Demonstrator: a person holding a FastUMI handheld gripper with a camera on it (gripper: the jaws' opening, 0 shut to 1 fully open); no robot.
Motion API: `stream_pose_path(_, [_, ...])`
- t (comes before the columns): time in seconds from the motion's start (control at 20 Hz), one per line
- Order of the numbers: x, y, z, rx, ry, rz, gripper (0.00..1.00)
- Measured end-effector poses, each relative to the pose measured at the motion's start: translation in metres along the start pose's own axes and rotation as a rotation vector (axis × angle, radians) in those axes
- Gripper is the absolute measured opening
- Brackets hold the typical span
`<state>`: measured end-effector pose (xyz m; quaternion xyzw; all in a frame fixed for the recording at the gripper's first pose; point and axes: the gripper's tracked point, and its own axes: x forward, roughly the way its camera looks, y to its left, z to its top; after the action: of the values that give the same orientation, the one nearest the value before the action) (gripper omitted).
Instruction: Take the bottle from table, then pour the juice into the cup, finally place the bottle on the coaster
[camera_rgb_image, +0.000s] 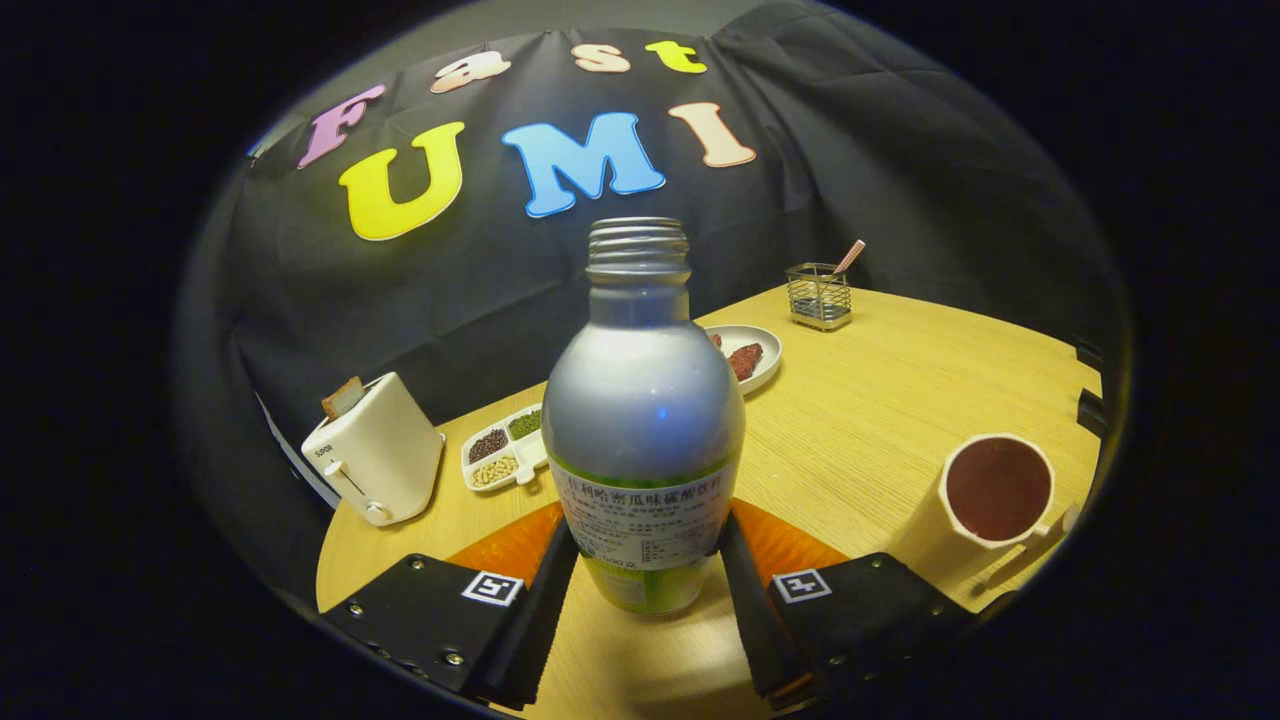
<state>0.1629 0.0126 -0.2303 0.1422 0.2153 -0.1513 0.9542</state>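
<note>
Silvery, round-shouldered bottle (643, 420) upright, uncapped, pinched between gripper (645, 548) jaws above orange coaster (505, 550).

Your gripper (645, 560) has its two fingers pressed on the sides of the bottle (643, 420), which stands upright between them. The coaster (790, 545) lies on the counter (900, 400) right behind the bottle. From the bottle, the cup (997, 490) sits at 3 o'clock, the toaster (375, 465) at 9 o'clock, the bean tray (505, 450) at 10 o'clock, the plate (750, 355) at 1 o'clock, and the wire holder (818, 297) farther off at 1 o'clock.
</note>
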Motion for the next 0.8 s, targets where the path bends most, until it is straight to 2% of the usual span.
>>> stream_pose_path(0.4, [0.041,-0.001,0.005,-0.092,-0.004,0.016,0.76])
stream_pose_path(0.8, [0.055,0.004,-0.007,-0.19,0.006,0.053,0.76])
